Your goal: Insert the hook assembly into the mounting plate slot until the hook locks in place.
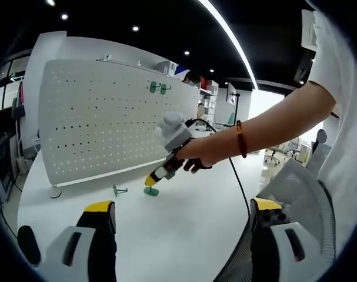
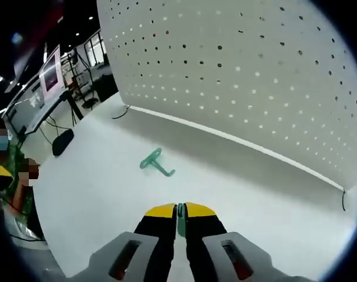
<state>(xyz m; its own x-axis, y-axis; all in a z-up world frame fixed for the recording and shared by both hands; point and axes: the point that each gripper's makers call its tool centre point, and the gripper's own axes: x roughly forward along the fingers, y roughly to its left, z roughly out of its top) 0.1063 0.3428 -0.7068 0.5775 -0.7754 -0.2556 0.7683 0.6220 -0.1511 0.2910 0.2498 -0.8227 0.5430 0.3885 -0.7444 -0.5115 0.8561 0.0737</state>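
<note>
Item: pegboard hook job, pick-up stage.

- Right gripper (image 2: 179, 212): jaws together, clamped on a thin green piece, prob. a hook part; a green sliver shows between the yellow tips. In left gripper view same tool (image 1: 152, 181) sits low over the table, tips touching a green base (image 1: 151, 191).
- Left gripper (image 1: 183, 212): jaws well apart, nothing between, hanging back near the table edge.
- Loose green hook (image 2: 156, 163): lies flat on white table (image 2: 96, 194), ahead of right tips, apart from them.
- Pegboard (image 1: 102, 117): upright on table, beyond the hooks. Two green hooks (image 1: 159, 88) already hung near its top.
- Small metal hook (image 1: 119, 190): on table, just beside the green base.

Step (judged): grasp just made, insertion not begun.
Next calls for: lift piece, carry to board, line up w/ a slot, press till it locks. Mating detail too small to tell.
</note>
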